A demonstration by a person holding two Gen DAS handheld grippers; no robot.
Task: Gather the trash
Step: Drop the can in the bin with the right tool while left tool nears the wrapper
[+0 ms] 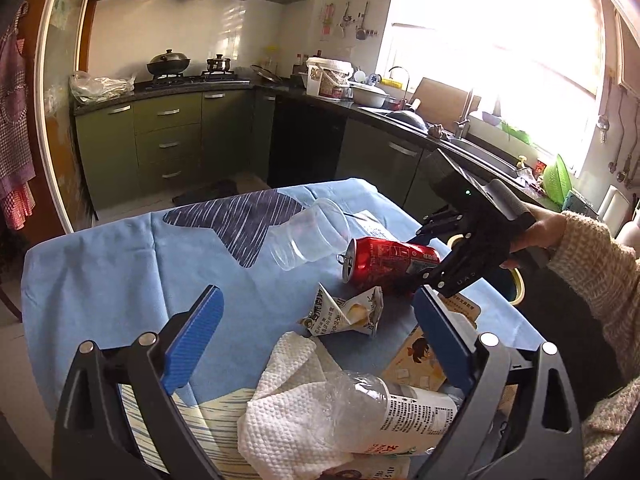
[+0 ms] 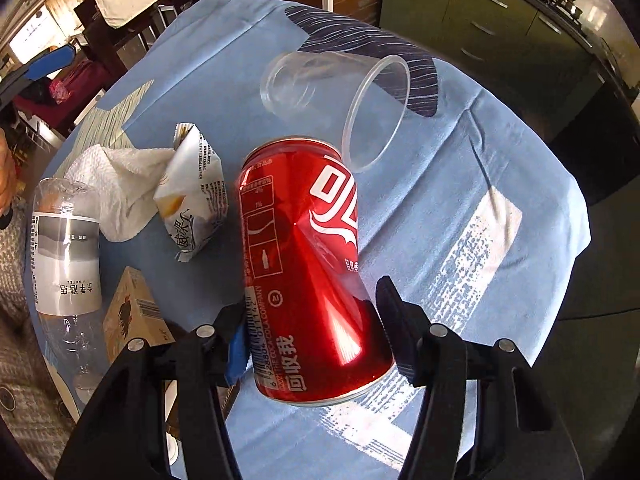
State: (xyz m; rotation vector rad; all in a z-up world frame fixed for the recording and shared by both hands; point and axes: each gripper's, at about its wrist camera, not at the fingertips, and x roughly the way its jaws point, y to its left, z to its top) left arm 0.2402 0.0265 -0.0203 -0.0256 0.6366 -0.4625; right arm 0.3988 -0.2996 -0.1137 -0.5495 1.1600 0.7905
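Left tongs [image 1: 320, 340]: black plastic linkage frame with triangular cut-outs, round silver pivot screws, flat blue ribbed pads [image 1: 196, 336] on the fingers. Right tongs [image 2: 312, 332]: same black frame and silver screws, blue pad showing on one finger only, the other finger looks black from this side. Seen from the left camera, the right unit has a black body with a small green light and a grey grip. Right hand [image 1: 540, 232]: bare skin, beige knitted sleeve [image 1: 592, 264].

Left gripper [image 1: 316, 326] jaws spread wide, right gripper [image 2: 310, 322] jaws closed on something, right hand [image 1: 538, 232] gripping its handle
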